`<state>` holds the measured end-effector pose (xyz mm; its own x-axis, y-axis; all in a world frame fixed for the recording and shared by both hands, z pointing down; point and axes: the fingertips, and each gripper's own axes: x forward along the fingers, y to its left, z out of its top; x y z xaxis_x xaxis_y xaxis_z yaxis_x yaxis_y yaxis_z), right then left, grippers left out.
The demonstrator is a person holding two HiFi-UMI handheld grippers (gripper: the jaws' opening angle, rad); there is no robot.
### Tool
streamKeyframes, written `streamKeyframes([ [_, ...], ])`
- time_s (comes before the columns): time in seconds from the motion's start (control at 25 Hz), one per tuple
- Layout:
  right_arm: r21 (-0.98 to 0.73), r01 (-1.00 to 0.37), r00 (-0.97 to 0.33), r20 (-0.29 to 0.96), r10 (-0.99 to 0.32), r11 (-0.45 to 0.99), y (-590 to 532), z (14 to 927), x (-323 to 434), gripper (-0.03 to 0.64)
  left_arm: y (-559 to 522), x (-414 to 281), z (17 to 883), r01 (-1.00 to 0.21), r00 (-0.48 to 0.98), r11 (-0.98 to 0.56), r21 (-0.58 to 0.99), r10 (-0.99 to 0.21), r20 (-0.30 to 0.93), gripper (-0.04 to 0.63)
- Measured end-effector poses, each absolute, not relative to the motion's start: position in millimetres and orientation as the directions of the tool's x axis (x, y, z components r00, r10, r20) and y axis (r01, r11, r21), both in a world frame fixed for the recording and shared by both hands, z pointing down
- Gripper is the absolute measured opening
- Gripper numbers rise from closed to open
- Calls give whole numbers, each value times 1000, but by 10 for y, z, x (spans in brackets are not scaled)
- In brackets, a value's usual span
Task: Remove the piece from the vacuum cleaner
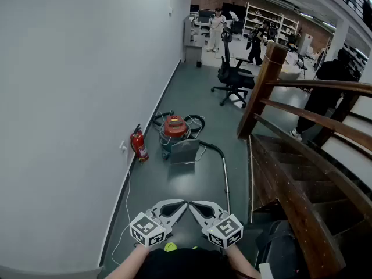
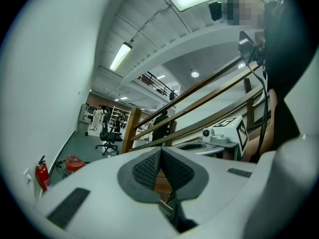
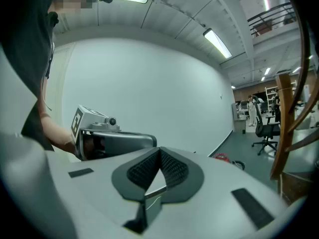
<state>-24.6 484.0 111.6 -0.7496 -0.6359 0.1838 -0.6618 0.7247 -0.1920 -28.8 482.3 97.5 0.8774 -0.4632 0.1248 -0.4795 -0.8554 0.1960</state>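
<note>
- Wall [image 1: 70, 97]: pale, runs along L side of both claws.
- Staircase [image 1: 302, 132]: dark wood, rail + steps, R of the claws.
- Office chair [image 1: 233, 77]: far ahead, beyond the vac.
- Vacuum cleaner [image 1: 174, 129]: red-topped canister on floor, well ahead of the claws. Its hose + metal wand [image 1: 225, 176] trail back toward them.
- Fire extinguisher [image 1: 139, 144]: ahead-left, by wall.
- L claw [image 1: 182, 203], R claw [image 1: 193, 203]: jaws pressed together, empty, tips nearly meeting, held roughly level.
- Progress: nil. Nothing looks detached. Approach, grip and pull-off all remain.
</note>
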Motion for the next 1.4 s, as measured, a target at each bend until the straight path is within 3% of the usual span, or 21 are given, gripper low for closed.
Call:
streamKeyframes([
  [1.16,-193,-654,-756,201,-623,731,4898,1132,-516,14,4908,-543,981,-462,887,-866,190,-447,118,9],
  [1.4,-175,-650,-757,234,-610,740,5014,1246,-699,14,5036,-614,986,-405,914,-888,216,-396,83,9],
])
